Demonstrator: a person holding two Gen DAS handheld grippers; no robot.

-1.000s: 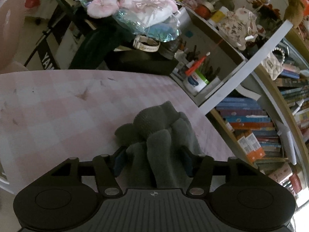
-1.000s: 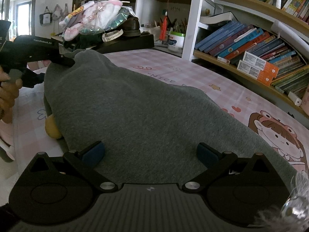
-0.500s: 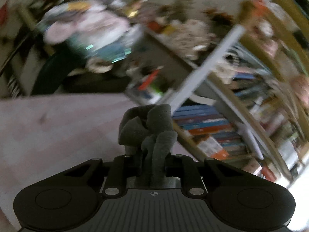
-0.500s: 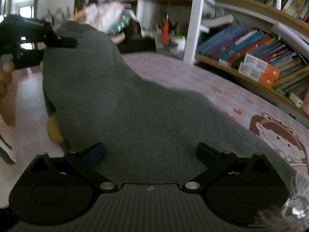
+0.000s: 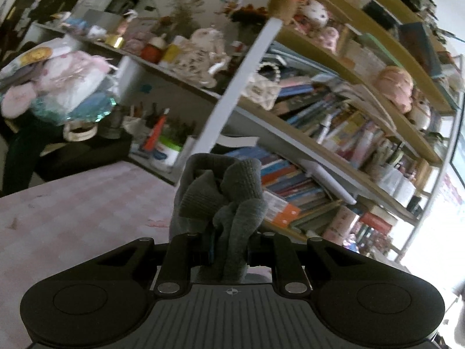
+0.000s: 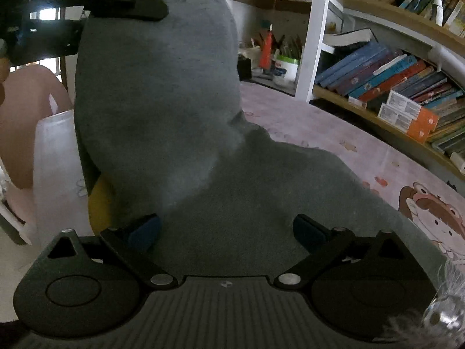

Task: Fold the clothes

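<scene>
We note the dark grey knitted garment (image 6: 162, 93) partly lifted: one bunched end (image 5: 223, 200) is clenched in the left tongs (image 5: 229, 250) above the pink checked table (image 5: 72, 218); the rest drapes down and lies flat on the table between and ahead of the right tongs (image 6: 226, 229), whose jaws stand wide apart, grasping nothing. Wooden bookshelves (image 6: 392, 87) stand beyond.
</scene>
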